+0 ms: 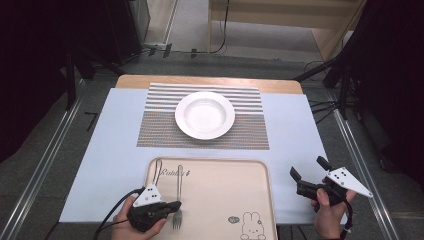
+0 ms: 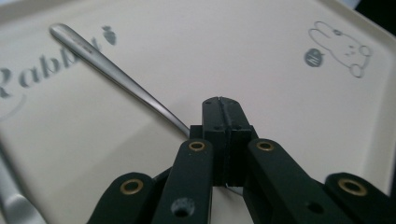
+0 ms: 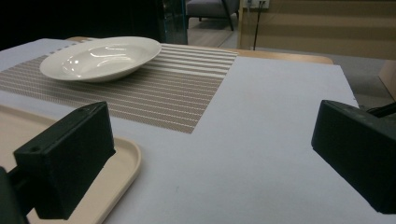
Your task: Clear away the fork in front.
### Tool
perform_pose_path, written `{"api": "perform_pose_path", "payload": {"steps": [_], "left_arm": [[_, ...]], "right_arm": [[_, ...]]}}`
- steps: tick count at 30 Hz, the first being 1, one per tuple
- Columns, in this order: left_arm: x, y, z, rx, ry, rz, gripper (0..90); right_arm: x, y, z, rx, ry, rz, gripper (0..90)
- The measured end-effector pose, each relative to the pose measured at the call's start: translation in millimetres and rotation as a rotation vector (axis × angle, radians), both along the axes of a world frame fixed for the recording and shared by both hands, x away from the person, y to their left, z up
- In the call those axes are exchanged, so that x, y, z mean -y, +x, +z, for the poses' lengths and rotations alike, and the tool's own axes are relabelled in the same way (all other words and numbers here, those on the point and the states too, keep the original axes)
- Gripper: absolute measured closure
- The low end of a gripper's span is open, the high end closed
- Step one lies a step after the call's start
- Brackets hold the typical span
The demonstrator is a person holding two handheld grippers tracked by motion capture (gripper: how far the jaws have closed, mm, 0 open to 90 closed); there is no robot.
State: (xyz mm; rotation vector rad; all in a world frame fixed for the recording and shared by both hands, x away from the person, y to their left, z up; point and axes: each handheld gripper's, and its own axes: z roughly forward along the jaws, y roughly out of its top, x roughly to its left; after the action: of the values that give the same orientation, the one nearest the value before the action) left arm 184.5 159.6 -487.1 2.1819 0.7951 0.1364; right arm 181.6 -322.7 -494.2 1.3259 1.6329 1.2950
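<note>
High view: we see the left gripper (image 1: 175,206) low over the near left part of the beige tray (image 1: 225,185), its jaws brought together on the lower stem of the fork (image 1: 178,195), whose handle runs away from the jaws toward the far edge of the tray and whose tines lie just on the near side of the jaws. A second piece of cutlery (image 1: 158,172) lies on the tray, left of the fork and apart from the jaws; we cannot tell what kind it is.

In the left gripper view the two black pads meet with no gap, and the fork (image 2: 116,77) passes under them, its handle stretching ahead and to the left of the jaws across the printed lettering. The rabbit drawing (image 2: 343,49) sits ahead and to the right of the jaws.

We find the right gripper (image 1: 307,172) off the tray's right edge, over the white cloth (image 1: 110,165) on the desk. Its jaws stand wide apart with nothing between them. In the right gripper view the white plate (image 3: 100,58) rests on the striped placemat (image 3: 163,100), ahead and to the left of the jaws.
</note>
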Motion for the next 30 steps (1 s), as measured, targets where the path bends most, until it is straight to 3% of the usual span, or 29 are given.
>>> {"api": "perform_pose_path", "payload": {"steps": [4, 10, 16, 30], "left_arm": [[14.5, 11.5, 0.6, 0.004, 0.035, -0.014, 89.3], [26.4, 23.3, -8.4, -0.035, 0.078, -0.021, 89.3], [20.4, 26.9, -11.4, -0.058, 0.092, 0.020, 89.3], [2.8, 30.3, -9.9, -0.090, 0.099, 0.058, 89.4]], "right_arm": [[-1.1, 0.7, -0.2, 0.000, -0.003, 0.003, 0.0], [-0.6, 0.8, -0.6, -0.002, 0.000, 0.002, 0.0], [-0.1, 1.1, -0.8, -0.001, -0.002, 0.003, 0.0], [-1.1, 1.7, -1.0, -0.002, -0.005, 0.006, 0.0]]}}
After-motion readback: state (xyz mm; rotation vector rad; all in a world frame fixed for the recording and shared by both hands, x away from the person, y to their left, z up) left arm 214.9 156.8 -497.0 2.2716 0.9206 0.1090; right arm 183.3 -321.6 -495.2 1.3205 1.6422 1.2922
